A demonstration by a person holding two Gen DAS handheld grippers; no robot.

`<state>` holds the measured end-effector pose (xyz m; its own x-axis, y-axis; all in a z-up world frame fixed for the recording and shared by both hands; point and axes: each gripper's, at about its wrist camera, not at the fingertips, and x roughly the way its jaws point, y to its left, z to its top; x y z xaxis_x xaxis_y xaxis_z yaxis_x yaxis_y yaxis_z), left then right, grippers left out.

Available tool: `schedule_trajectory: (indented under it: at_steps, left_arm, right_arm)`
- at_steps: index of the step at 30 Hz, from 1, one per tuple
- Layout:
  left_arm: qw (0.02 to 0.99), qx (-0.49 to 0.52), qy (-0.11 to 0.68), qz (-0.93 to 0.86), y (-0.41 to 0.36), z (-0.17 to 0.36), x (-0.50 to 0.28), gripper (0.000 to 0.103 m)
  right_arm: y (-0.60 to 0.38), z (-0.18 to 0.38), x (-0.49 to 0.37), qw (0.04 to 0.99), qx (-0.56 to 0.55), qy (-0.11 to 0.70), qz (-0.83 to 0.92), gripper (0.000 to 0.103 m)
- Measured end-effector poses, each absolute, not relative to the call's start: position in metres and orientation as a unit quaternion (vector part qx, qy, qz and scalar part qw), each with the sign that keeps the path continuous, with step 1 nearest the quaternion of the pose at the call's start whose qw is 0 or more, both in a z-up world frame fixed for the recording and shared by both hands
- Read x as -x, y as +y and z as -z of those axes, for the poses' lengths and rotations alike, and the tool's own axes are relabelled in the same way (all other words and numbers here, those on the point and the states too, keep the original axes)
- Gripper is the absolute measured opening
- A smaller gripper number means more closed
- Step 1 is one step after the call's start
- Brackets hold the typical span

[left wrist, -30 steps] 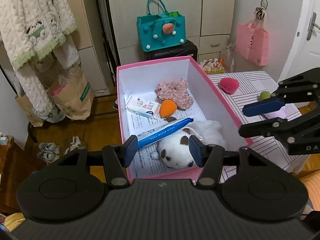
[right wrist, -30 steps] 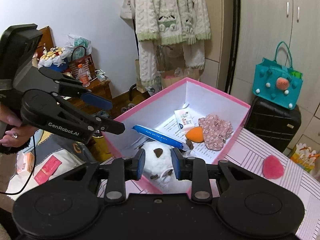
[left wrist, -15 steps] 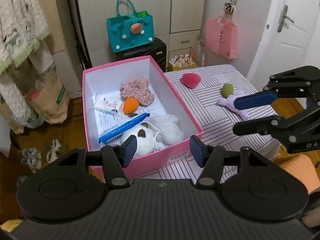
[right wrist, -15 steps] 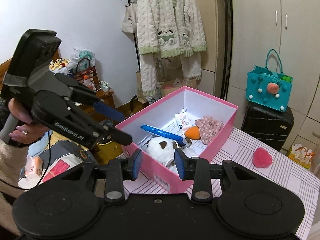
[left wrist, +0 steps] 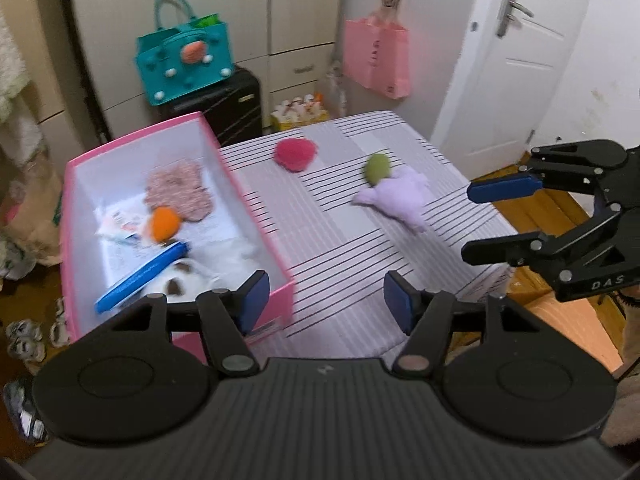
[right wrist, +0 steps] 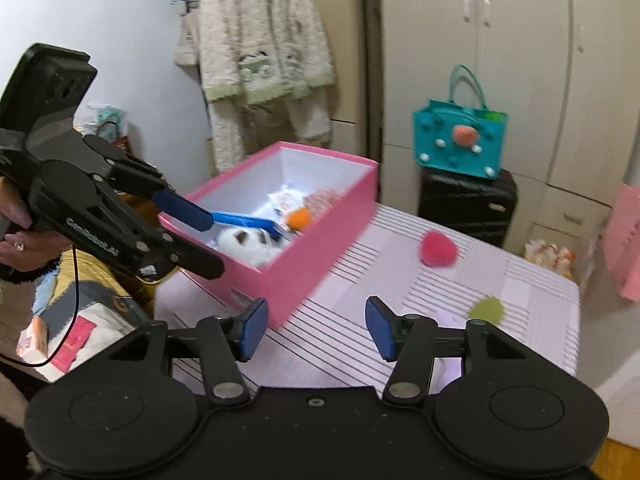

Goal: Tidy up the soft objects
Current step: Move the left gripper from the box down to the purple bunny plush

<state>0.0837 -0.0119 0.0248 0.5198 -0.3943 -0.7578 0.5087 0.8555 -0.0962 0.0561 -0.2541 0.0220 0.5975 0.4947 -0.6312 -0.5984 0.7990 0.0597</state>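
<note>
A pink box (left wrist: 244, 196) (right wrist: 316, 268) stands at the left of a striped table (left wrist: 360, 264). Inside lie a white plush (right wrist: 244, 242), an orange soft piece (left wrist: 162, 222), a floral cloth (left wrist: 178, 190) and a blue pack (left wrist: 140, 276). On the table rest a red plush heart (left wrist: 295, 154) (right wrist: 436, 248), a green soft ball (left wrist: 377, 169) (right wrist: 486, 310) and a lilac soft toy (left wrist: 402, 196). My left gripper (left wrist: 324, 300) hovers over the table's near edge beside the box, its jaws opening with nothing between them. My right gripper (right wrist: 316, 326) (left wrist: 476, 216) is likewise opening and holds nothing.
A teal bag (left wrist: 186, 62) sits on a black suitcase (left wrist: 224, 106) behind the table. A pink bag (left wrist: 378, 58) hangs on the wall beside a white door (left wrist: 524, 52). A knitted garment (right wrist: 264, 40) hangs at the left. Shoes and bags clutter the floor at the left.
Both grippers pulled back from over the box and swung right toward the table's middle. Both jaws widened. The white plush stays in the box.
</note>
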Motion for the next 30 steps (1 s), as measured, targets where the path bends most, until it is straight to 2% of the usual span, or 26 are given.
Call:
schedule_trajectory:
  at_steps: [14,17,24,30]
  left_arm:
    - [0.863,-0.057,0.402,0.3,-0.092,0.022,-0.118,0.064]
    - [0.863,-0.051,0.402,0.301,-0.106,0.031,-0.128,0.064]
    - [0.857,-0.016,0.421,0.298,-0.133,0.068,-0.155,0.064]
    - [0.854,0.043,0.433,0.286,-0.139,0.097,-0.178,0.064]
  right_arm:
    - [-0.323,0.036,-0.084,0.898,0.09,0.357,-0.243,0.064]
    - [-0.326,0.049,-0.093,0.897,0.106,0.354,-0.243,0.067]
    - [-0.333,0.082,-0.121,0.894,0.134,0.34,-0.261,0.086]
    - [-0.334,0.101,-0.141,0.894,0.175,0.301,-0.281,0.089]
